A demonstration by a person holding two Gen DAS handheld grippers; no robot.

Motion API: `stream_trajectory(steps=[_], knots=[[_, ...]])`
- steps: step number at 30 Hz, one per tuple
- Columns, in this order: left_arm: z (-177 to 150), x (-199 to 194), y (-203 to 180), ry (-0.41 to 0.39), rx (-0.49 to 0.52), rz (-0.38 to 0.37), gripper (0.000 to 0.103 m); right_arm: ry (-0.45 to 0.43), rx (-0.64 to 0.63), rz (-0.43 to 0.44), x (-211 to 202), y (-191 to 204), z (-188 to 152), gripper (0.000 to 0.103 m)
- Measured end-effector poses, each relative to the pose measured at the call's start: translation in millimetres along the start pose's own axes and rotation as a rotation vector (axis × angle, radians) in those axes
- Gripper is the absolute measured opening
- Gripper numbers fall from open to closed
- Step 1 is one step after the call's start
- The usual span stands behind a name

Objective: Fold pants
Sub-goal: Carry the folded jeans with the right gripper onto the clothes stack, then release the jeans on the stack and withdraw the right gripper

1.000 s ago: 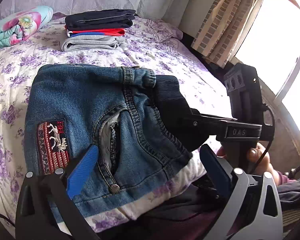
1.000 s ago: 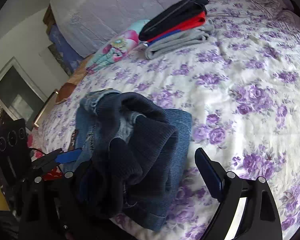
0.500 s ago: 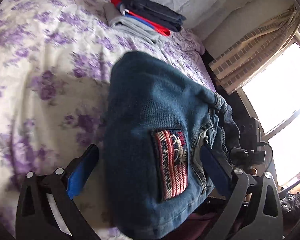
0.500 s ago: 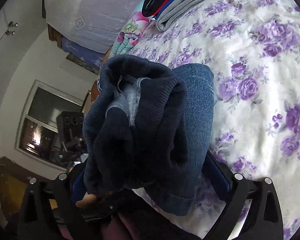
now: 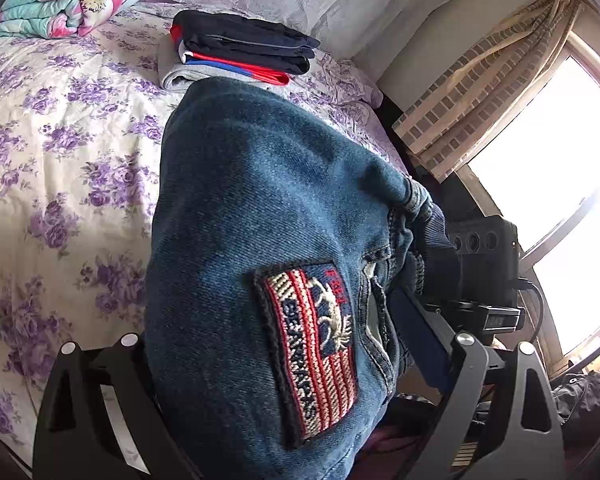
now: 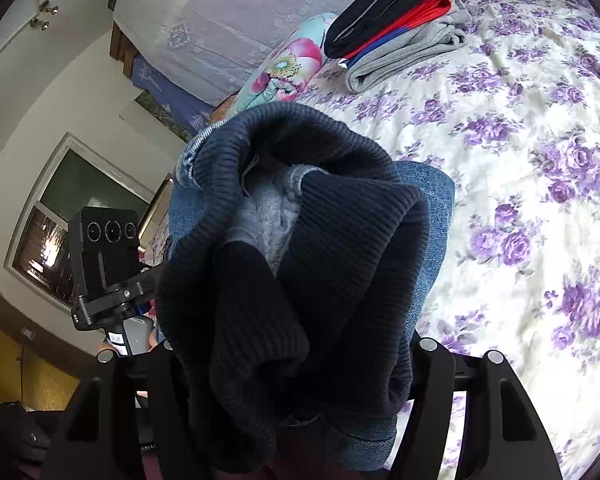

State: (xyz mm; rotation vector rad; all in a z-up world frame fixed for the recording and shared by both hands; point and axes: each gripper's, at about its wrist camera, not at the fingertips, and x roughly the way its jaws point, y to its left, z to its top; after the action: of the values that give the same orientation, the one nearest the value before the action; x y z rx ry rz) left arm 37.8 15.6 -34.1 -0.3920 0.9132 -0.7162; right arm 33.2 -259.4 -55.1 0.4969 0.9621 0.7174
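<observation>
At the near edge of the bed with the purple-flowered cover (image 5: 60, 152): folded blue denim pants with a striped embroidered patch (image 5: 268, 248) now raised and tipped up between both grippers, where a second ago lying flat on the cover. Patch side now turned toward the left camera; dark ribbed waistband bunched toward the right camera (image 6: 300, 264). Left gripper (image 5: 284, 364) drawn in since the earlier frames, then spread wide and clear of the cloth, now pinching the denim bundle from both sides. Right gripper (image 6: 292, 364) likewise closed on the waistband end, formerly open around it. Judged meaning for the task: folding apparently complete, bundle lifted for transfer, most probably to the pile.

Edges: lower part of the bundle hanging at or past the bed's near border, above dark clutter below; exact support underneath not determinable. Waistband layers loose and rounded, liable to spill open if grip slackens. Fold edge on the far side tidy.

Open room: broad stretch of bare cover ahead and to the left in the left view, ahead and to the right in the right view. Stack of folded dark, red and grey garments (image 5: 240, 54) well apart toward the headboard; rolled flowered quilt in teal and pink (image 5: 64, 0) near it. Brick-patterned curtain (image 5: 484, 80) and window beside the bed on the right side, limiting swing there.
</observation>
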Motion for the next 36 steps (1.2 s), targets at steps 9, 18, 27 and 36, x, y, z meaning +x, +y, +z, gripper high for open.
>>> stream_trajectory(steps=[9,18,27,36], knots=[[148,25,-21,-0.087,0.018,-0.015,0.09,-0.199,-0.19,-0.147,-39,42,164,0.067],[385,104,34,-0.191,-0.06,0.031,0.094,-0.335,-0.318,-0.503,40,12,394,0.088],[407,195,135,-0.038,-0.27,0.061,0.096,-0.509,-0.273,-0.674,71,-31,399,0.093],[326,22,29,-0.324,-0.084,0.124,0.098,-0.71,-0.442,-0.617,-91,70,274,0.099]])
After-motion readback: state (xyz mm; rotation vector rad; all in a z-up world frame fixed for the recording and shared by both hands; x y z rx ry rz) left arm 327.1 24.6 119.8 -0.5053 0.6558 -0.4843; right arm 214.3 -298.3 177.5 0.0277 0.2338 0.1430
